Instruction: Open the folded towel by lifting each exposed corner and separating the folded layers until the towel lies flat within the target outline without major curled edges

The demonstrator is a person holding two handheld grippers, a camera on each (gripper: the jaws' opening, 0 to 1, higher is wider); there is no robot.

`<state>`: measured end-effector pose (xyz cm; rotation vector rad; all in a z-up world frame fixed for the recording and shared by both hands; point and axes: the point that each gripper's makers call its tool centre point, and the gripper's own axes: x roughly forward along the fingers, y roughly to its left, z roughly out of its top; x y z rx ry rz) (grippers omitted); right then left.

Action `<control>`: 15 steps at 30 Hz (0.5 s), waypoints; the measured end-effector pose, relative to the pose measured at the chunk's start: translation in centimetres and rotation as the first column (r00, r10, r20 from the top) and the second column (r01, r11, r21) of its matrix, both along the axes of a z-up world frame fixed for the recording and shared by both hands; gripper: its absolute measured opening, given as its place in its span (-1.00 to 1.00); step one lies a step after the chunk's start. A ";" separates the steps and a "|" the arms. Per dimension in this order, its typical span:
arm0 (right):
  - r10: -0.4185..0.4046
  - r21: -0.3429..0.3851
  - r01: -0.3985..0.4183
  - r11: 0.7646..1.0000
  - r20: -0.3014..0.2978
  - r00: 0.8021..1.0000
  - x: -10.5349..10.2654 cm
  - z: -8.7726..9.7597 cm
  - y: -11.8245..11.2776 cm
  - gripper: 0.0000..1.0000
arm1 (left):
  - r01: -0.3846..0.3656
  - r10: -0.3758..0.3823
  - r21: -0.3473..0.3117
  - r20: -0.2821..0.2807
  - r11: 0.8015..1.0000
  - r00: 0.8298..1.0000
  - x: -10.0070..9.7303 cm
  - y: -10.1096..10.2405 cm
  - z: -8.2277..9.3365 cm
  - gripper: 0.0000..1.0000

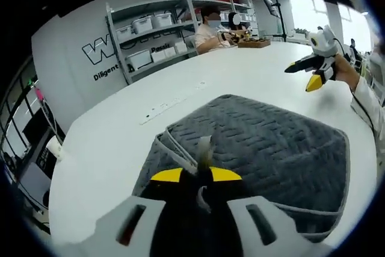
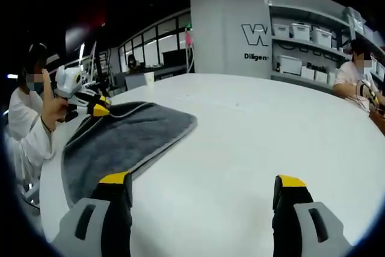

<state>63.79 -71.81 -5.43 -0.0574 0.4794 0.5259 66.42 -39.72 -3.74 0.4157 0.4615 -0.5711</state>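
Observation:
A grey ribbed towel [image 1: 271, 142] with a pale border lies spread on the white round table [image 1: 120, 124]. My left gripper [image 1: 197, 176] is shut on the towel's near corner, and a pinched bit of cloth [image 1: 204, 148] sticks up between its yellow tips. In the right gripper view the towel [image 2: 126, 136] lies at the left, and the left gripper [image 2: 90, 106], held by a hand, lifts that corner slightly. My right gripper [image 2: 201, 185] stands open over bare table, to the side of the towel. It also appears beyond the towel [image 1: 313, 70], held in the air by a hand.
Shelves with white bins [image 1: 156, 34] stand behind the table. A person [image 1: 207, 28] sits at the far side by a wooden tray [image 1: 254, 43]. A pale strip [image 1: 162, 109] lies on the table past the towel. The person's white sleeve [image 2: 27, 142] is at the table's edge.

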 end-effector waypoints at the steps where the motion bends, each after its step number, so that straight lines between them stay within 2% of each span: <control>1: -0.001 0.001 0.001 1.000 0.000 1.000 0.0 0.0 0.0 0.94 | -0.002 0.002 0.008 0.006 1.000 1.000 0.0 0.0 0.1 -0.80; 9: 0.002 0.000 -0.002 1.000 -0.004 1.000 0.0 0.0 0.0 0.94 | -0.014 0.013 0.040 0.043 0.999 0.999 0.3 0.5 1.3 -0.87; 15: 0.000 0.002 0.000 1.000 -0.006 1.000 0.0 -0.1 0.0 0.94 | -0.055 0.052 0.038 0.078 0.998 0.996 1.3 1.9 3.1 -0.88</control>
